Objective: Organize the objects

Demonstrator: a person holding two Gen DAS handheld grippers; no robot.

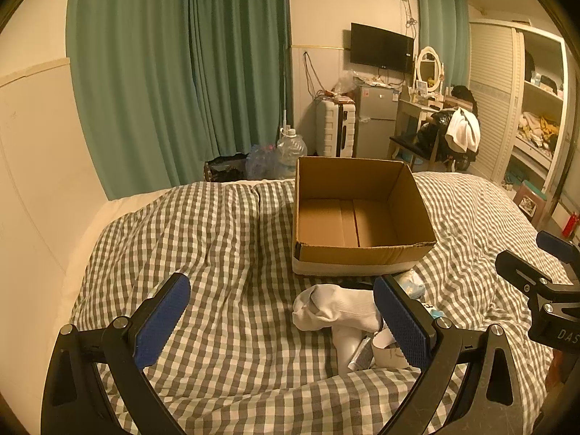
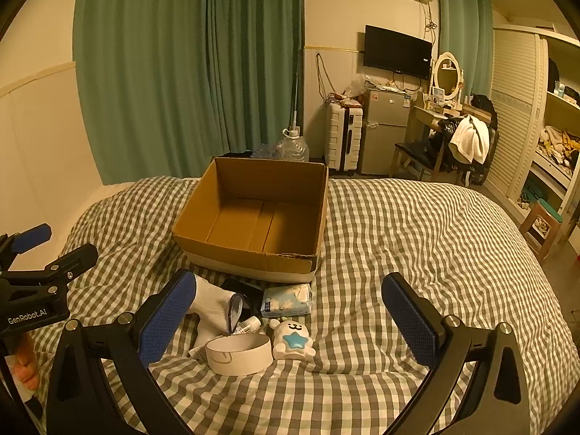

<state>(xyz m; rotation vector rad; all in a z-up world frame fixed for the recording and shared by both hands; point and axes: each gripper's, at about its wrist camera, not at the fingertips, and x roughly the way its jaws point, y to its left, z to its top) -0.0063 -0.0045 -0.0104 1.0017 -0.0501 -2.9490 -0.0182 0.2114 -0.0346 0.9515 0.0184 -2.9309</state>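
A dark item (image 2: 241, 291) behind the white sock (image 2: 210, 302) was partly hidden, possibly a pouch. The cardboard box (image 2: 253, 253) stood empty on the checked bedcover (image 2: 417, 235). Just before it lay a tissue pack (image 2: 286, 301), paper ring (image 2: 239, 353) and star toy (image 2: 293, 339). The left gripper (image 1: 281, 320) and right gripper (image 2: 288, 320) hovered released, grasping nothing.
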